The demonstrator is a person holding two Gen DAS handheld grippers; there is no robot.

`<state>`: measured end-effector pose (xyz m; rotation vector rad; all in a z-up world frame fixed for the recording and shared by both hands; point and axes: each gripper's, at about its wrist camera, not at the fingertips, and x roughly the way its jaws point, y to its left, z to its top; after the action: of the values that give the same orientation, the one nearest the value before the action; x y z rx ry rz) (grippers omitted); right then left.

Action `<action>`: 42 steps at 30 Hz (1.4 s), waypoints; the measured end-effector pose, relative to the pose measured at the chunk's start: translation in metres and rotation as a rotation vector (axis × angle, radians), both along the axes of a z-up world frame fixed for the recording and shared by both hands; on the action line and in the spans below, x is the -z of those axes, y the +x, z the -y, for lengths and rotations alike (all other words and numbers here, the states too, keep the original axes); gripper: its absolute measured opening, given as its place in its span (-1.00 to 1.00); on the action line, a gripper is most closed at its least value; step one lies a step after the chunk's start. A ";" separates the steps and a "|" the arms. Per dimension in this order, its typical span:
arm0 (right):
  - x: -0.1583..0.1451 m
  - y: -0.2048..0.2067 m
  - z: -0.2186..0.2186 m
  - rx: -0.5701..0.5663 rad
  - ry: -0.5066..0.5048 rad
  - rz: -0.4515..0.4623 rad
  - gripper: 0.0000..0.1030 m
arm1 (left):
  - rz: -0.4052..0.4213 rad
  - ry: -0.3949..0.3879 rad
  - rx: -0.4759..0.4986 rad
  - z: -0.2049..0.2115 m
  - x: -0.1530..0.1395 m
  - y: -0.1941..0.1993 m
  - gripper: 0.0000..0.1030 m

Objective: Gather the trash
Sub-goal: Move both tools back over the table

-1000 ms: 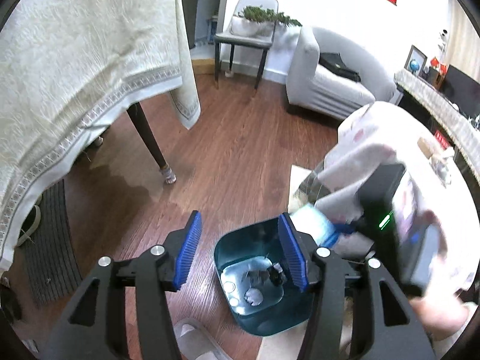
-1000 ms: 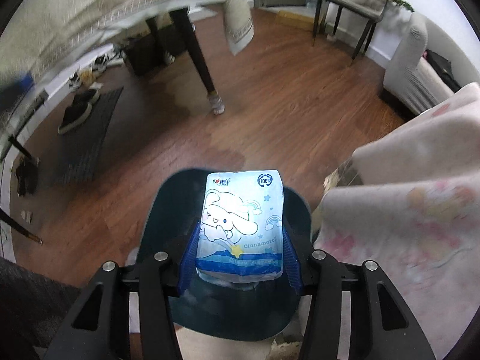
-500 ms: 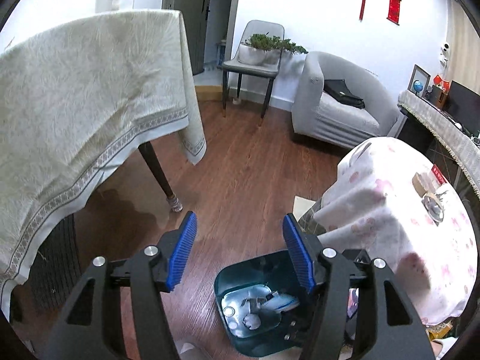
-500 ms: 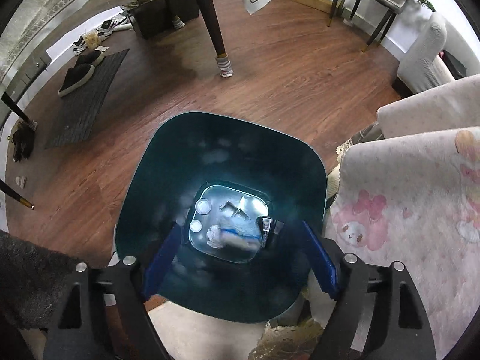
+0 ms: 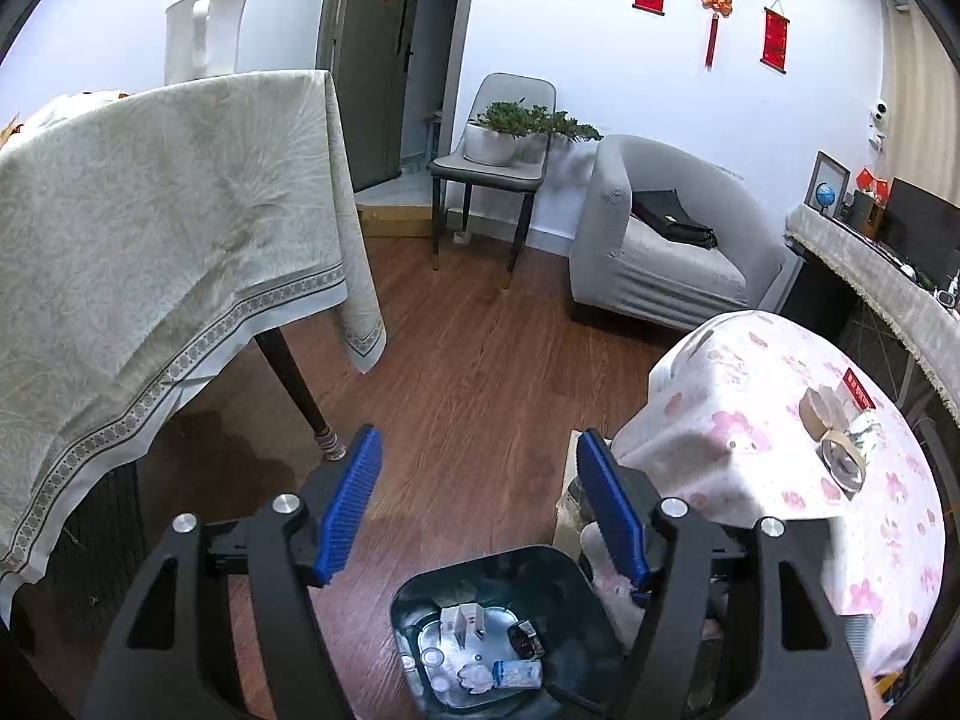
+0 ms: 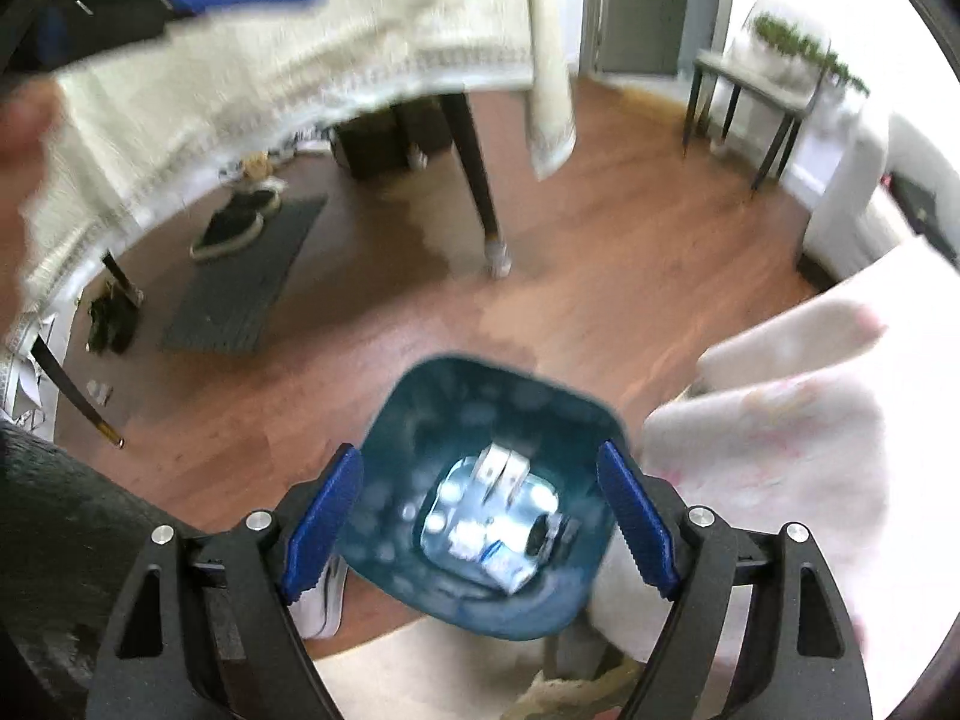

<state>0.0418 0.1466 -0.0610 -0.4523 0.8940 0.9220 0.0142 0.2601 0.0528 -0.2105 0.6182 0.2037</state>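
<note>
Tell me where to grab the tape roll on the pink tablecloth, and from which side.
Grip the tape roll across its wall, one finger in the centre hole and one outside, coming from above. It appears to lie flat on the pink tablecloth with its hole up, so its sides are low. The left gripper is open.

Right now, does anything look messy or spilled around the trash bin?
Nothing looks spilled. The trash sits inside the dark teal plastic bin, including a pale blue tissue pack and a small white box. The bin stands upright on the brown wooden floor. Both claws are open and empty.
</note>
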 end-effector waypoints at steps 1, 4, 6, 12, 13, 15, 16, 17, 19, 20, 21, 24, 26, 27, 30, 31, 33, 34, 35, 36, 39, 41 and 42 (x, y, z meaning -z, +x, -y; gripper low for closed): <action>-0.011 -0.001 0.006 0.004 0.024 0.018 0.58 | 0.005 0.000 0.000 0.002 -0.001 0.001 0.37; -0.035 0.003 0.024 0.025 0.071 0.064 0.58 | 0.024 0.008 0.003 0.011 -0.004 0.003 0.37; -0.051 0.007 0.039 0.053 0.096 0.104 0.57 | 0.033 0.013 0.008 0.016 -0.006 0.006 0.37; -0.080 0.022 0.088 0.152 0.137 0.168 0.56 | 0.035 0.019 0.038 0.043 -0.005 0.017 0.37; -0.082 0.024 0.094 0.167 0.140 0.174 0.56 | 0.034 0.019 0.047 0.048 -0.004 0.019 0.37; -0.084 0.031 0.112 0.204 0.143 0.187 0.56 | 0.030 0.021 0.075 0.063 -0.003 0.025 0.37; -0.085 0.035 0.121 0.222 0.139 0.196 0.56 | 0.027 0.025 0.088 0.069 -0.002 0.027 0.37; -0.086 0.037 0.128 0.236 0.138 0.200 0.56 | 0.024 0.027 0.098 0.074 0.000 0.029 0.37; -0.085 0.043 0.146 0.266 0.138 0.207 0.56 | 0.016 0.029 0.121 0.087 0.003 0.035 0.37; -0.083 0.043 0.152 0.277 0.139 0.210 0.56 | 0.012 0.028 0.134 0.094 0.004 0.038 0.37; -0.083 0.044 0.159 0.289 0.141 0.214 0.56 | 0.008 0.026 0.145 0.101 0.005 0.041 0.37; -0.082 0.048 0.183 0.331 0.139 0.228 0.56 | 0.002 0.016 0.176 0.119 0.008 0.047 0.37; -0.084 0.050 0.200 0.361 0.142 0.238 0.56 | -0.002 0.011 0.197 0.130 0.009 0.050 0.37; -0.085 0.052 0.206 0.377 0.145 0.244 0.56 | -0.003 0.010 0.205 0.135 0.009 0.052 0.37; -0.087 0.058 0.232 0.437 0.153 0.260 0.56 | -0.008 0.002 0.244 0.155 0.012 0.056 0.37; -0.087 0.058 0.239 0.452 0.156 0.260 0.56 | -0.011 0.003 0.259 0.163 0.014 0.058 0.37; -0.087 0.063 0.258 0.491 0.161 0.258 0.56 | -0.019 0.008 0.284 0.178 0.017 0.059 0.37; -0.087 0.064 0.264 0.504 0.165 0.258 0.56 | -0.024 0.013 0.300 0.187 0.018 0.061 0.37; -0.087 0.065 0.274 0.523 0.170 0.255 0.56 | -0.029 0.017 0.317 0.194 0.020 0.062 0.37; -0.087 0.066 0.282 0.536 0.176 0.251 0.56 | -0.034 0.019 0.330 0.201 0.021 0.064 0.37; -0.088 0.069 0.300 0.568 0.196 0.239 0.56 | -0.053 0.023 0.368 0.221 0.027 0.066 0.37; -0.087 0.070 0.310 0.584 0.204 0.230 0.56 | -0.067 0.027 0.405 0.236 0.030 0.069 0.37; -0.086 0.071 0.313 0.590 0.206 0.226 0.56 | -0.071 0.032 0.416 0.242 0.031 0.069 0.37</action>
<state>0.1126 -0.1668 0.0251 -0.0960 0.6608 0.4034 0.0834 0.0183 0.0221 -0.0406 0.7145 -0.1808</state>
